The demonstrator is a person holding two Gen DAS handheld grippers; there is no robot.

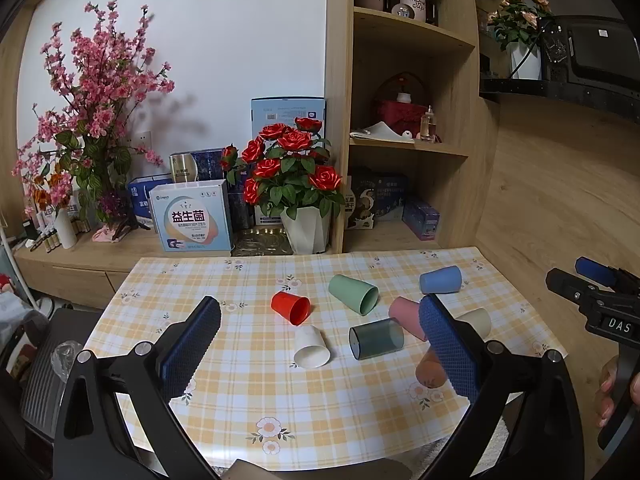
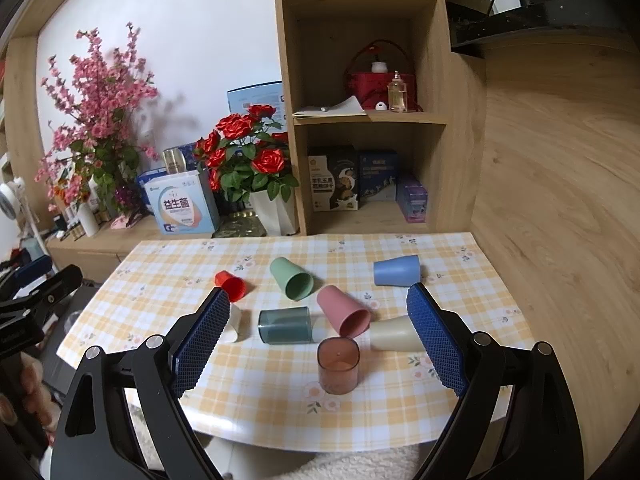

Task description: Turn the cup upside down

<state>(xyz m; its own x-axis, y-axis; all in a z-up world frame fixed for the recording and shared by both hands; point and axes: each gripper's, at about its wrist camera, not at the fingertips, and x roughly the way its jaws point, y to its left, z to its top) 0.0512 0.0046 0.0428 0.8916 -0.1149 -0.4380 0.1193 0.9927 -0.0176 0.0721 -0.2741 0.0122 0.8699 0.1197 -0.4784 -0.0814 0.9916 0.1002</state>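
Note:
Several plastic cups lie on the checked tablecloth (image 2: 248, 408). On their sides are a red cup (image 2: 231, 286), a green cup (image 2: 291, 279), a blue cup (image 2: 397, 270), a pink cup (image 2: 344, 312), a dark teal cup (image 2: 285, 325), a cream cup (image 2: 394, 335) and a white cup (image 1: 311, 347). A translucent orange-brown cup (image 2: 338, 365) stands with its closed base up, nearest to me. My right gripper (image 2: 320, 340) is open above the table's near side, the orange-brown cup between its fingers. My left gripper (image 1: 320, 352) is open and empty over the white cup.
A wooden shelf unit (image 2: 360, 120) with boxes stands behind the table. A pot of red roses (image 2: 256, 168), pink blossom branches (image 2: 96, 120) and boxes (image 2: 182, 208) sit on the low cabinet behind. The other gripper shows at the right edge of the left wrist view (image 1: 600, 304).

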